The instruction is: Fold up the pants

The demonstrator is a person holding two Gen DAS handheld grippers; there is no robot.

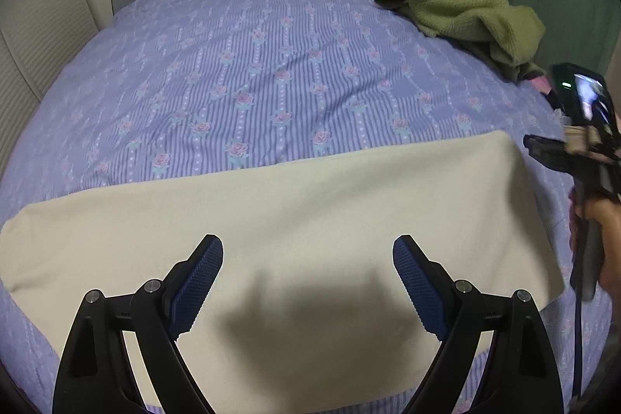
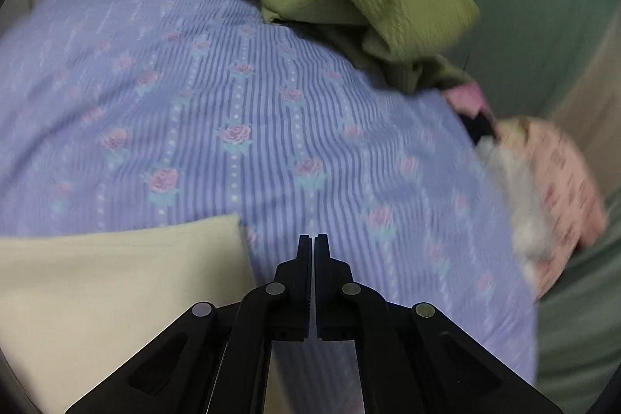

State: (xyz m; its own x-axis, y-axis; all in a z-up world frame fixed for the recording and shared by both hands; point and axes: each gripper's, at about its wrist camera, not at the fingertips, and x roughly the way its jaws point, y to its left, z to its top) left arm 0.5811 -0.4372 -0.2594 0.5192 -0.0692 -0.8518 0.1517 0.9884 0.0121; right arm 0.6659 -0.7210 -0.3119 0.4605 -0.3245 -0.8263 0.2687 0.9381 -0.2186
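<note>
Pants [image 1: 279, 220] lie flat under the left gripper [image 1: 308, 284], fingers apart; right gripper [image 2: 313, 274], fingers together, empty beside them, risks a lopsided fold.

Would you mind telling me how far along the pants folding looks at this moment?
The cream pants lie as a flat, smooth rectangle on the striped bedspread, so at least one fold looks done. Nothing is in hand: the left gripper is open above the pants, and the right gripper is shut on nothing, beside the pants' corner. Further folds may remain. The green garment lies crumpled.
</note>
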